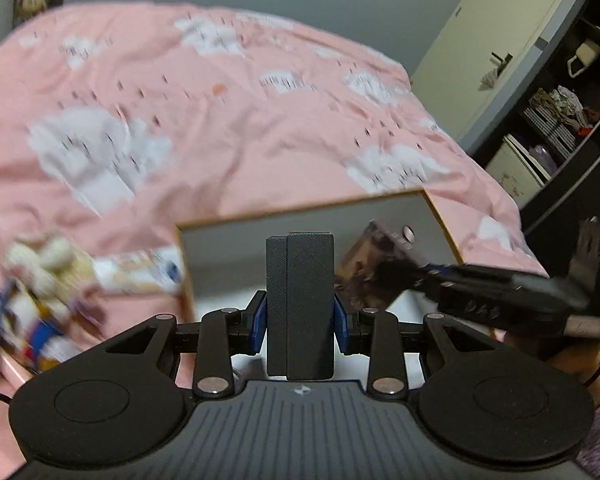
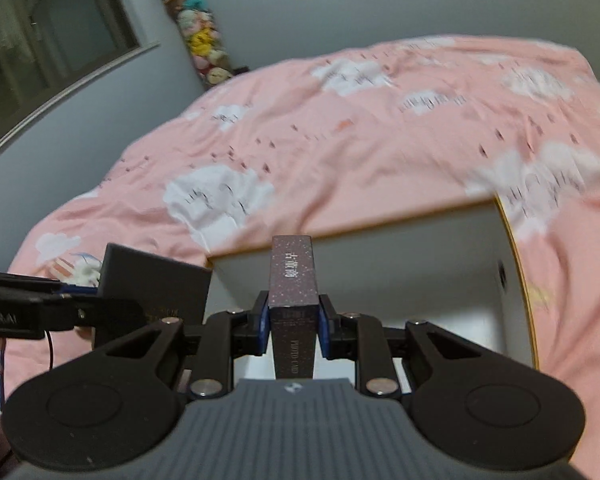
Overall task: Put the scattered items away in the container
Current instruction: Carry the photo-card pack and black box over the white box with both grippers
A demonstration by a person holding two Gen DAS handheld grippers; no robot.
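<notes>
You see both fisheye views in soft, even indoor light with no harsh glare or strong shadows. The pink cloud-printed bedspread (image 1: pixel 228 128) is smeared by motion blur, worst toward the lower left corner of your left view. Straight lines bow near the edges, and the corners darken.

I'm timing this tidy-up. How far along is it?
Mid-job. Nothing shows inside the white container yet, though little of its floor is visible. In hand: left gripper clamps a dark box; right gripper clamps a speckled card box. Left: plush toys on the bedspread.
</notes>
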